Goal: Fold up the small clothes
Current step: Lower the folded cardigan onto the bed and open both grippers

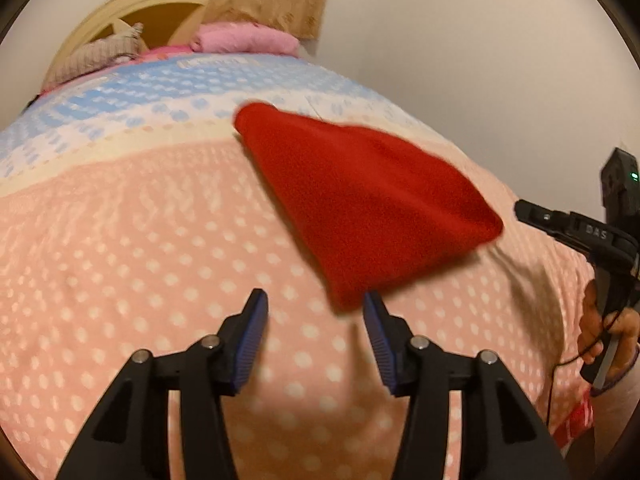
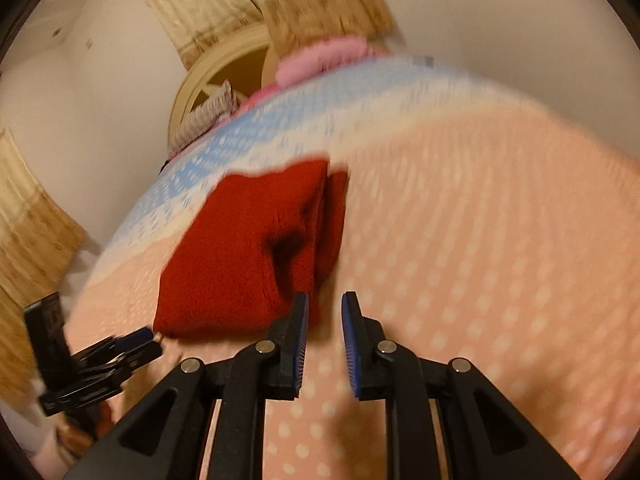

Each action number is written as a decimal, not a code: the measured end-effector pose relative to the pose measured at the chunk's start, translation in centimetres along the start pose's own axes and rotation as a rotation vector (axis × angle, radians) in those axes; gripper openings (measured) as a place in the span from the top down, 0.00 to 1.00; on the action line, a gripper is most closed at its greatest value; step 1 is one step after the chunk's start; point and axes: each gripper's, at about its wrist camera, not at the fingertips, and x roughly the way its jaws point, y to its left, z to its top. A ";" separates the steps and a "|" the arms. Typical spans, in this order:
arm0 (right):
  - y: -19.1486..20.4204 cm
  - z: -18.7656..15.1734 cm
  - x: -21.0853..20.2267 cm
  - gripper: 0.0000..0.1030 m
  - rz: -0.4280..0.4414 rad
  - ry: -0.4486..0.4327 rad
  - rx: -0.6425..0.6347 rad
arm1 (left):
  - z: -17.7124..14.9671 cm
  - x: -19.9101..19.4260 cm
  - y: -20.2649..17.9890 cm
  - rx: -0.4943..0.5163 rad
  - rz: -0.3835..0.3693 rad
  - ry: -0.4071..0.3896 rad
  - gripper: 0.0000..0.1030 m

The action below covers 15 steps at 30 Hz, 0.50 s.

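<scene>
Red folded garment [image 1: 360,200] shows stacked layers only beside right claw [image 2: 325,304].

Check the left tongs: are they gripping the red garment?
No, the left tongs are open over the bedspread, nothing between them; the red garment lies beyond.

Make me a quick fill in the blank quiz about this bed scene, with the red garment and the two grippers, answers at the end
1. The folded garment lying on the bedspread is ____ in colour.
2. The left gripper has its jaws ____, holding nothing.
3. The bedspread's near part is pink with white ____.
4. The bundle at the far end of the bed is ____.

Answers: red; open; dots; pink
</scene>
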 end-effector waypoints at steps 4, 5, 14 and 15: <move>2.5 2.0 1.4 0.83 -0.008 -0.017 -0.093 | 2.7 1.5 -0.3 -0.044 0.050 -0.036 0.46; 3.3 2.2 2.1 0.83 -0.012 -0.013 -0.120 | 3.1 1.9 -0.5 -0.050 0.058 -0.039 0.44; 3.4 1.9 10.1 0.83 -0.158 0.109 -0.135 | 4.3 6.3 -3.1 -0.007 0.128 -0.006 0.41; 3.2 1.9 10.2 0.83 -0.154 0.107 -0.129 | 4.4 6.5 -3.2 -0.010 0.131 -0.005 0.40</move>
